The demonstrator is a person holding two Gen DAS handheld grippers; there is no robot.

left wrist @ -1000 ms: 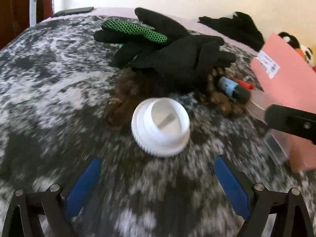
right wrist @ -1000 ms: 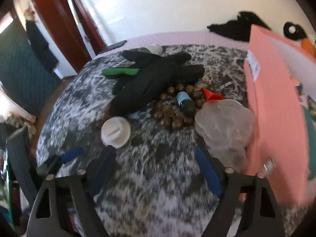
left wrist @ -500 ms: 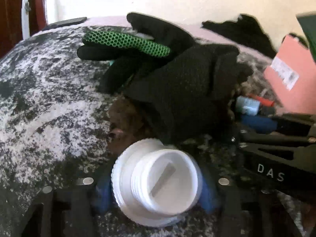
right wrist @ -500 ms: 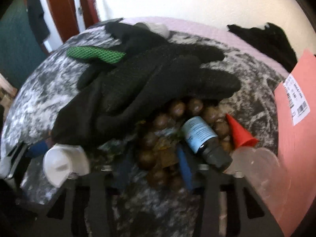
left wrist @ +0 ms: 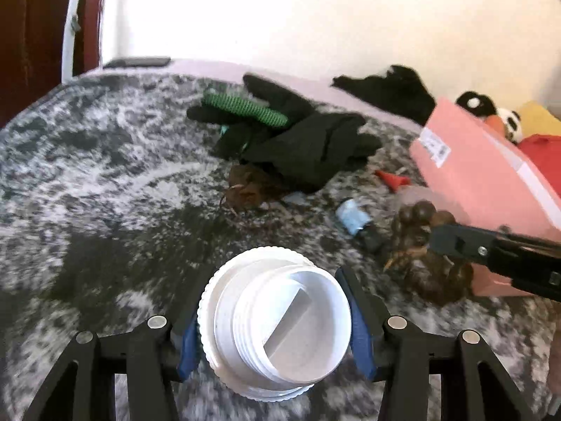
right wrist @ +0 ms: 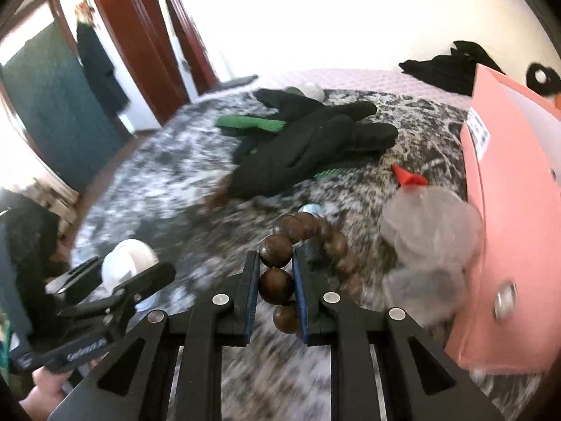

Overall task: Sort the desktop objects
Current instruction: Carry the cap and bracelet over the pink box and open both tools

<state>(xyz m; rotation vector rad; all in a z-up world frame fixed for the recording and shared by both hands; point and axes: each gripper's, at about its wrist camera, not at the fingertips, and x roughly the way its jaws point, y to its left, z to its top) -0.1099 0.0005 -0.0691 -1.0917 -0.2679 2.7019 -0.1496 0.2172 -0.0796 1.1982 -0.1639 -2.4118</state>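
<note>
The white ribbed plastic screw cap (left wrist: 275,329) sits at the bottom centre of the left wrist frame, open side facing the camera, pinched at its rim between the blue pads of the left claw (left wrist: 275,322). At the bottom centre of the right wrist frame, the string of round dark-brown wooden beads (right wrist: 277,282) runs between the blue pads of the right claw (right wrist: 276,280), whose jaws are closing on it; the rest of the strand curls away toward centre right. Just right of the beads lies a crumpled clear plastic bag (right wrist: 431,224), with a small red cone (right wrist: 406,177) above it, and a pink cardboard box (right wrist: 508,217) fills the right edge. A pair of black knit gloves with a green mesh patch (right wrist: 305,144) lies in the upper middle on the grey-and-white mottled surface (right wrist: 157,175). In the left wrist frame a small dark bottle with a light-blue label (left wrist: 356,219) lies at centre right.
</note>
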